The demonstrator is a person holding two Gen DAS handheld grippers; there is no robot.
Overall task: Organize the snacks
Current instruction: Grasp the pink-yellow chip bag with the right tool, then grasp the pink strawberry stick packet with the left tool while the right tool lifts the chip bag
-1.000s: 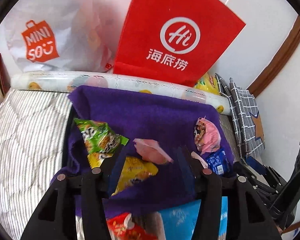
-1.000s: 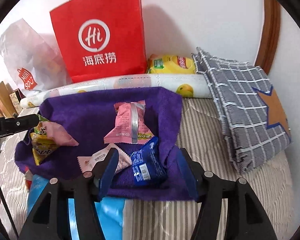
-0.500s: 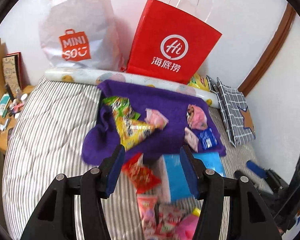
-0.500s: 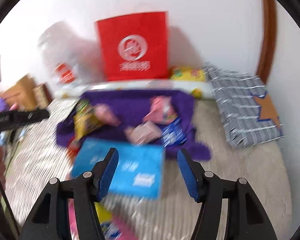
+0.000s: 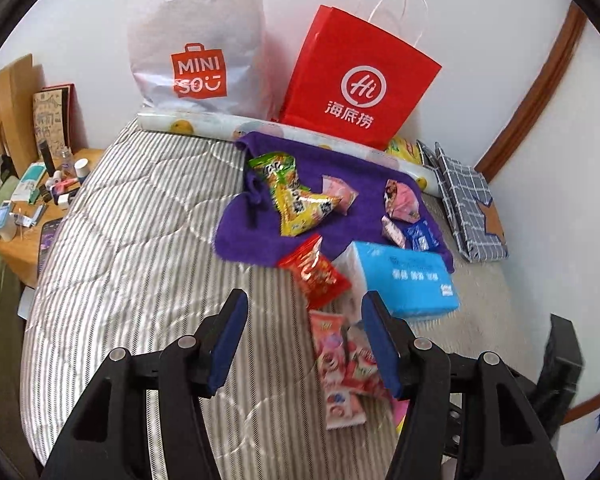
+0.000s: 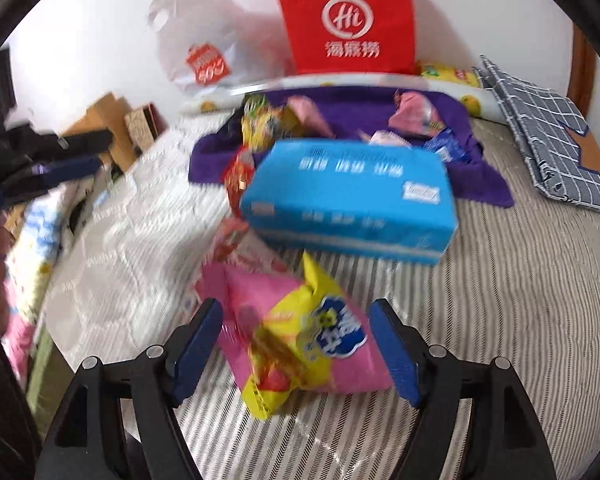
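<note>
My left gripper (image 5: 302, 334) hangs open over the striped bed (image 5: 132, 240), nothing between its fingers. Ahead lie a red packet (image 5: 316, 272), a blue box (image 5: 404, 278) and snacks on a purple cloth (image 5: 260, 224)

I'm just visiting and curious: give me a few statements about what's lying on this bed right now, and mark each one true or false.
1. The blue tissue pack lies on the striped mattress at the near edge of the purple towel. True.
2. The red paper bag lies flat on the towel. False: it stands upright against the wall, behind the towel.
3. The right gripper is open, with a pink and yellow snack bag between its fingers. True.
4. The left gripper is clamped on the red snack packet. False: it is open, and the packet lies on the mattress ahead of it.
5. The green and yellow snack bag rests on the purple towel. True.
</note>
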